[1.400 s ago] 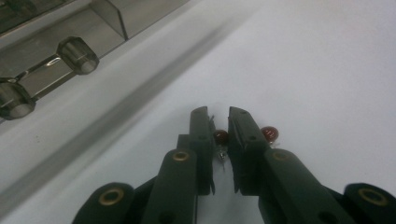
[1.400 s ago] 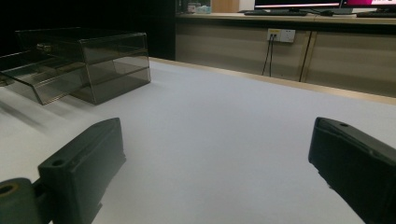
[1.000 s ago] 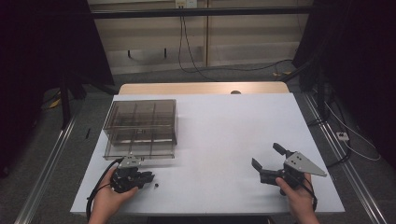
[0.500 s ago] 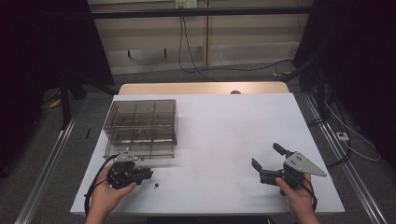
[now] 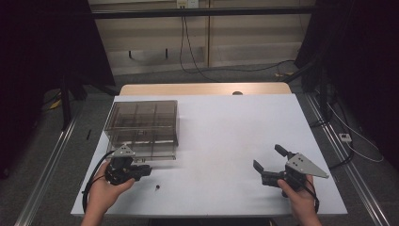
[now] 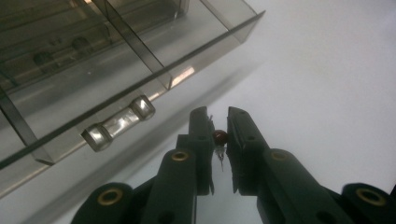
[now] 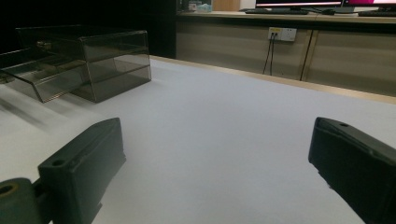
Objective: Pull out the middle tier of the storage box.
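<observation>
A: High view first: where is the left tool (image 5: 147, 170)?
B: At the near left corner of the white bench (image 5: 226, 132), just in front of the smoky clear box (image 5: 143, 123), pointing right across the bench.

A: Is it holding anything?
B: Yes. Left gripper view shows its jaws nearly closed on a small dark red bead (image 6: 220, 136) with thin wire legs, pinched between the pads and lifted off the bench.

A: And the box?
B: Its drawer (image 6: 140, 70) stands pulled out toward the tool, with dividers inside. A small glass tube with metal caps (image 6: 119, 123) sits on the drawer's front wall, just beside the jaw tips.

A: Anything else nearby?
B: A tiny dark speck (image 5: 157, 188) lies on the bench, just right of the left tool. What it is, I cannot tell.

A: The right tool (image 5: 268, 163)?
B: Near the right front edge, well apart from the box. Its jaws stand wide apart with nothing between them, bare bench showing in the gap.
</observation>
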